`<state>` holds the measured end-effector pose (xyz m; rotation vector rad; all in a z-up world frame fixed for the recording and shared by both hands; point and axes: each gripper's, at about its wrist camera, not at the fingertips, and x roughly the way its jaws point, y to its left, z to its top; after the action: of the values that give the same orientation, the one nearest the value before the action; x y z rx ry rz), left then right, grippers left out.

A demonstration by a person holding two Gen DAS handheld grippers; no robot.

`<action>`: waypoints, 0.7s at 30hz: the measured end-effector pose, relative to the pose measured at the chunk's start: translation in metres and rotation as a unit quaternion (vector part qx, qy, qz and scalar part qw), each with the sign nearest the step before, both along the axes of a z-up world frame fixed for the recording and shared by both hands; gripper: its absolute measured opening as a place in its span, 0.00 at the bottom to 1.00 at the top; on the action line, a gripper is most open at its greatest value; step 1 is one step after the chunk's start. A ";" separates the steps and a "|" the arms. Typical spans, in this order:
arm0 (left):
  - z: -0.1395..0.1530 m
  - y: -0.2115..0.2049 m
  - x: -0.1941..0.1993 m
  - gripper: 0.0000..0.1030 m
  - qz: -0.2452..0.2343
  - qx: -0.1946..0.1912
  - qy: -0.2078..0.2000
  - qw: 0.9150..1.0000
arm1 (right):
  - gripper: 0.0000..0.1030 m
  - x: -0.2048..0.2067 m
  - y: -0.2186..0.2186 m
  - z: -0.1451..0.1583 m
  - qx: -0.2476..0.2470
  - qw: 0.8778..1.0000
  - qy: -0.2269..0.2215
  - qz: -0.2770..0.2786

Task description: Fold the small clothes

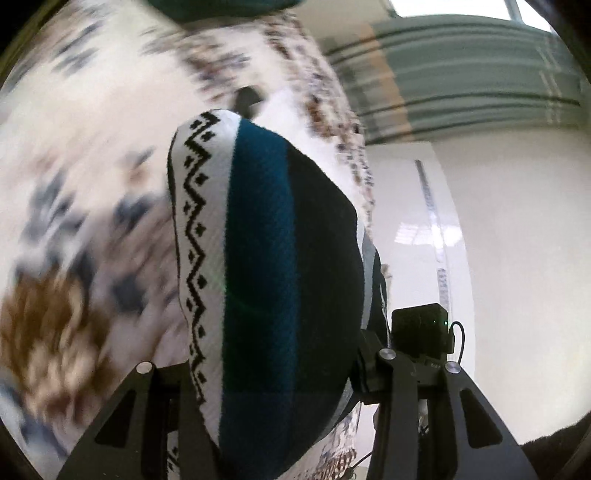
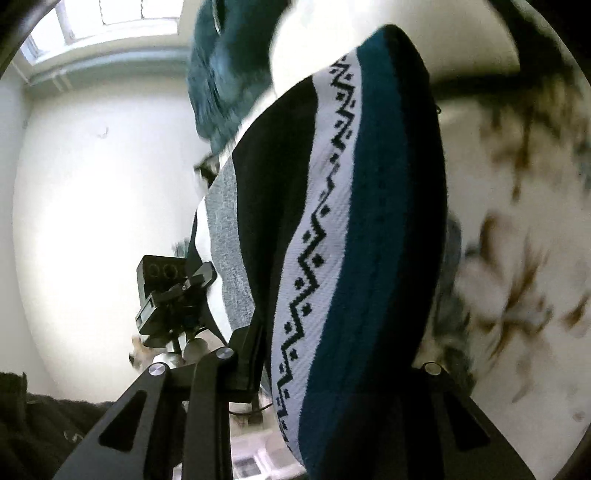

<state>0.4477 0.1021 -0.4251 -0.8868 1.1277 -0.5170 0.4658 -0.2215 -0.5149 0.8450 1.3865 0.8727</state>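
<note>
A knitted garment (image 1: 258,266) with black, teal and white bands and a black zigzag pattern hangs lifted in the air. My left gripper (image 1: 273,373) is shut on it, the cloth bunched between the jaws. The same garment fills the right wrist view (image 2: 354,240), where my right gripper (image 2: 332,369) is also shut on it. A grey band (image 2: 225,236) shows on its far side. The fingertips of both grippers are hidden by the cloth. The other gripper shows in each view (image 1: 421,332) (image 2: 166,295).
A white surface with a brown and dark floral print (image 1: 74,221) lies blurred behind the garment, also in the right wrist view (image 2: 517,258). A teal cloth (image 2: 218,81) sits at the top. A white wall (image 1: 498,258) and a window (image 2: 110,18) lie beyond.
</note>
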 end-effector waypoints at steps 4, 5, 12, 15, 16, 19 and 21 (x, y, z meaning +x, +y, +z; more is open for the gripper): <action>0.025 -0.024 0.093 0.40 -0.050 0.014 -0.026 0.998 | 0.29 0.053 -0.033 0.038 -0.018 0.998 -0.031 -0.054; 0.026 -0.027 0.114 0.40 -0.058 0.018 -0.030 0.998 | 0.29 0.067 -0.038 0.043 -0.022 0.997 -0.036 -0.066; -0.003 -0.048 0.248 0.42 -0.087 0.054 -0.017 0.995 | 0.29 0.177 -0.066 0.039 -0.068 0.986 -0.032 -0.148; -0.028 -0.056 0.279 0.44 -0.107 0.091 0.013 0.990 | 0.28 0.205 -0.057 0.023 -0.099 0.983 -0.010 -0.157; -0.035 -0.057 0.282 0.44 -0.112 0.092 0.024 0.989 | 0.28 0.209 -0.056 0.018 -0.113 0.981 -0.002 -0.157; -0.043 -0.054 0.284 0.49 -0.108 0.086 0.034 0.990 | 0.33 0.220 -0.067 0.011 -0.148 0.978 0.010 -0.149; -0.037 -0.051 0.280 0.54 -0.093 0.095 0.034 0.991 | 0.42 0.219 -0.071 0.016 -0.166 0.975 0.015 -0.148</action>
<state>0.7272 0.0513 -0.4618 -0.6412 1.3072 -0.5250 0.6844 -0.2922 -0.4992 0.7797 1.3426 0.3868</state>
